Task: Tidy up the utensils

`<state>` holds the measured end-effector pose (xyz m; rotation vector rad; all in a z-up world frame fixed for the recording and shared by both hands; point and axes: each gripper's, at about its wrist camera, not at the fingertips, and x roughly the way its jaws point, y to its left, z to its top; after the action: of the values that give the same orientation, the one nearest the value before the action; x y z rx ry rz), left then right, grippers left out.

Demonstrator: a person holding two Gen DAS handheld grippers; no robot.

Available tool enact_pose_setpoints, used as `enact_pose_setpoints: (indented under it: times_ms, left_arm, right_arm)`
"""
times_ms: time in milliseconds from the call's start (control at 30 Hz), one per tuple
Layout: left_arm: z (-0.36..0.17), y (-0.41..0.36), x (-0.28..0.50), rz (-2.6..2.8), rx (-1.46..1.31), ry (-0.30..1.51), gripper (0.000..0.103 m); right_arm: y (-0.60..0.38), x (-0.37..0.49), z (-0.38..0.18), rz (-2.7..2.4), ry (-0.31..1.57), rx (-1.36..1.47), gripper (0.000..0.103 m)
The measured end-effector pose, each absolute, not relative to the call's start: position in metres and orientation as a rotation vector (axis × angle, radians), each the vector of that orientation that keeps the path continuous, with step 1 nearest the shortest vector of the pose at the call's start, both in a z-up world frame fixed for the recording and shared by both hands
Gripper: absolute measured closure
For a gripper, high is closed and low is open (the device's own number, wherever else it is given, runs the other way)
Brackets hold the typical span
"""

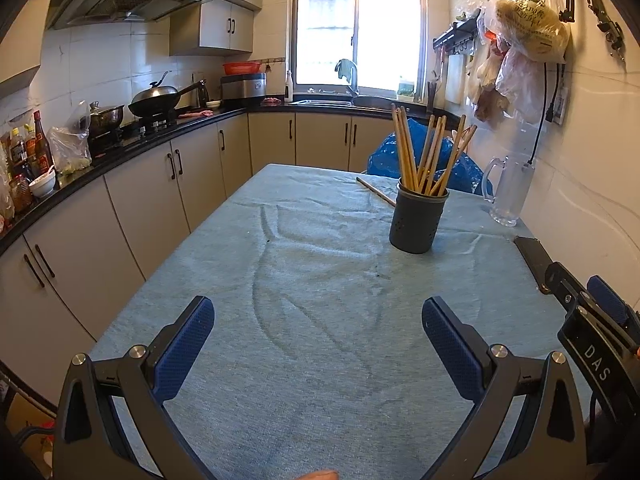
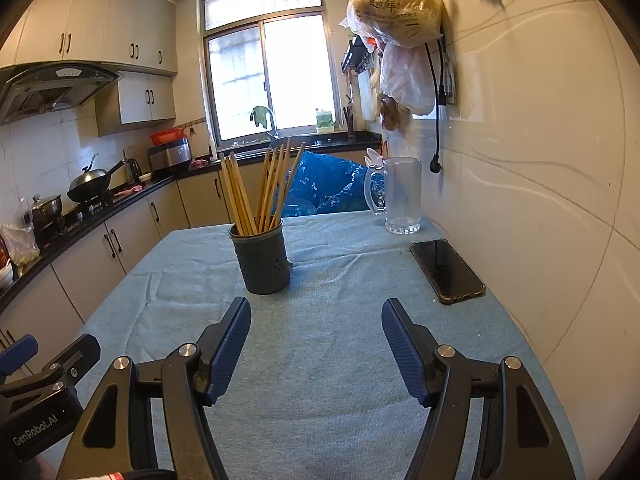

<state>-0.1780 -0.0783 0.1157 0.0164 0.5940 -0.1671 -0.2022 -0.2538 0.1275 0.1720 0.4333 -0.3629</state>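
Kitchen table (image 1: 280,360) with a light blue cloth over it, and both grippers hang low over the near end. The left gripper (image 1: 318,330) has its blue-padded jaws spread wide with only cloth between them. Same deal with the right gripper (image 2: 316,336): jaws apart, nothing pinched.

The dark perforated holder (image 1: 416,220) stands upright toward the far right part of the table, and a bunch of wooden chopsticks (image 1: 430,152) sits in it. Their long axes run roughly vertical, but they fan out: a few lean left, the rest tip right, all tips pointing up toward the window. From the right wrist view the holder is just ahead and a bit left of the jaws.

One loose chopstick (image 1: 376,191) lies flat on the cloth just behind and left of the holder in the left view, running diagonally with its far end toward the table's back edge and its near end disappearing behind the holder's rim. The right view hides it behind the holder.

A frosted glass mug (image 2: 402,196) stands near the wall, and a black phone (image 2: 446,270) lies flat on the cloth to the right, well apart from the holder.
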Motion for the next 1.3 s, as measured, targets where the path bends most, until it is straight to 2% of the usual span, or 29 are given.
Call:
enact_pose_setpoints:
  times_ms: [1300]
  left_arm:
    - [0.102,-0.083,-0.161,-0.146,0.022,0.637,0.0]
  right_arm:
    - [-0.253,-0.195,0.114,-0.34,0.44,0.143,0.029]
